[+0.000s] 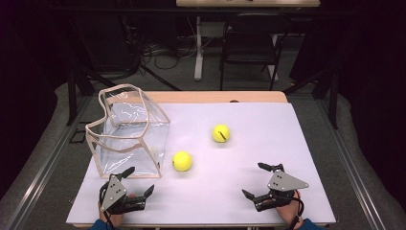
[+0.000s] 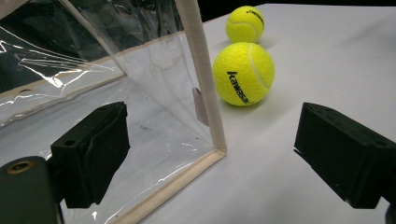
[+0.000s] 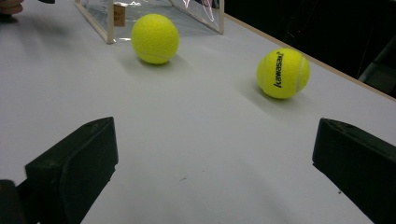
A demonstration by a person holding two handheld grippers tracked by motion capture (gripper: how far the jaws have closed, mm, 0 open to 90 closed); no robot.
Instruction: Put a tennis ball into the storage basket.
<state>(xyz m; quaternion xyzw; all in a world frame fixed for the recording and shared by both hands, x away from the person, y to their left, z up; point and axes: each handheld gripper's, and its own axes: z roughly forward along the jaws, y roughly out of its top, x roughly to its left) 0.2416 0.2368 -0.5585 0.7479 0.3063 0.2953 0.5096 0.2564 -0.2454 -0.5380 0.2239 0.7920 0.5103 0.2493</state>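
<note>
Work in hand: two yellow felt tennis balls lie loose on the white desk [image 1: 287,143] beside a clear plastic pouch with beige fabric edging [image 1: 129,132]; judging by the layout, the balls are meant to go into the pouch.
Near ball: the near tennis ball [image 1: 182,161] sits just beside the pouch's lower right corner, apart from it, not inside.
Far ball: the far tennis ball [image 1: 221,133] rests farther up the desk and to the right, well apart from the pouch.
Left gripper: the left gripper [image 1: 131,184] sits at the desk's near edge just below the pouch, jaws released and spread wide, nothing between them; in the left gripper view the pouch's edged corner stands between the jaws' lines, with the near ball beyond and to the right.
Right gripper: the right gripper [image 1: 256,181] sits near the lower right, jaws released wide and holding nothing; in the right gripper view both balls lie ahead.
Key relation: the near ball lies up and left of the right gripper, across bare desk; the left gripper is closer to it, yet faces the pouch.
Axis: a ball has no long axis, so any approach angle would likely serve.
Likely next: one gripper reaches for the near ball while the other steadies the pouch.
</note>
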